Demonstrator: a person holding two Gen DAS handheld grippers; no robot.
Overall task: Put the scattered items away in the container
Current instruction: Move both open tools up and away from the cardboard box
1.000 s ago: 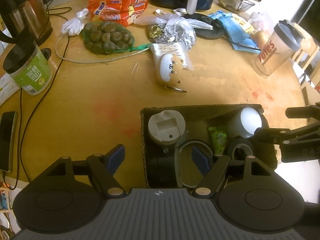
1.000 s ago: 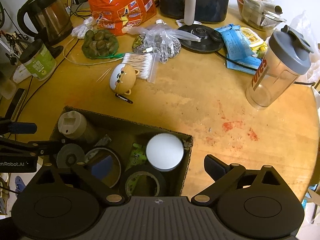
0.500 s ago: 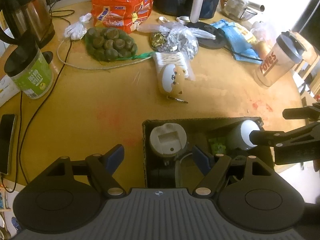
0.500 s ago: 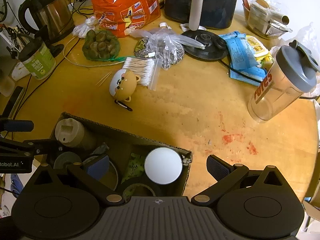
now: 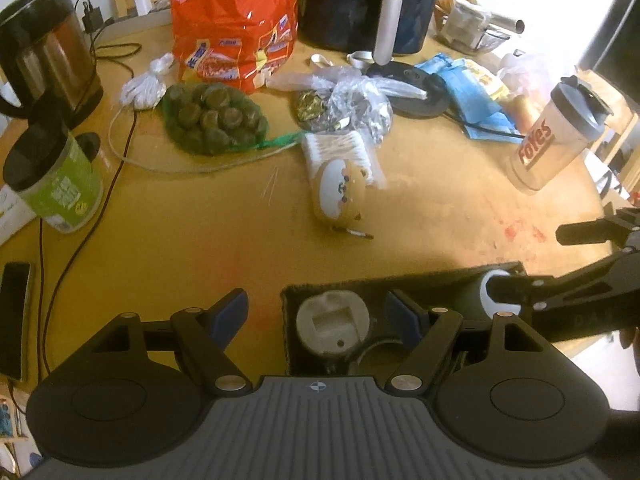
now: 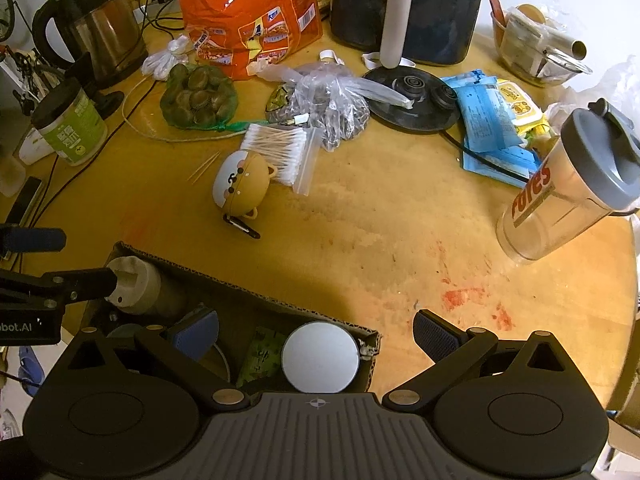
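Note:
A brown cardboard box [image 5: 400, 280] [image 6: 240, 286] stands at the near edge of the round wooden table. It holds a beige bottle [image 5: 333, 326] [image 6: 136, 288], a white-topped can [image 6: 320, 357] [image 5: 490, 288], a green packet [image 6: 260, 356] and tape rolls. A bear-shaped case [image 5: 338, 196] [image 6: 238, 184] lies on the table beyond the box, next to a bag of cotton swabs [image 6: 280, 152] [image 5: 338, 148]. My left gripper [image 5: 318, 314] is open and empty over the box's left end. My right gripper [image 6: 316, 330] is open and empty over its right end.
Farther back stand a kettle [image 6: 96, 24], a green jar [image 5: 56, 184], an orange snack bag [image 5: 236, 24], a net of chestnuts [image 5: 214, 118], a plastic bag [image 6: 332, 100], an air fryer [image 6: 404, 4], blue packets [image 6: 488, 120] and a shaker cup [image 6: 568, 188]. A phone [image 5: 14, 316] lies at left.
Both grippers have pulled back and up from the box, still open. The box now sits lower in both views and more of the table shows.

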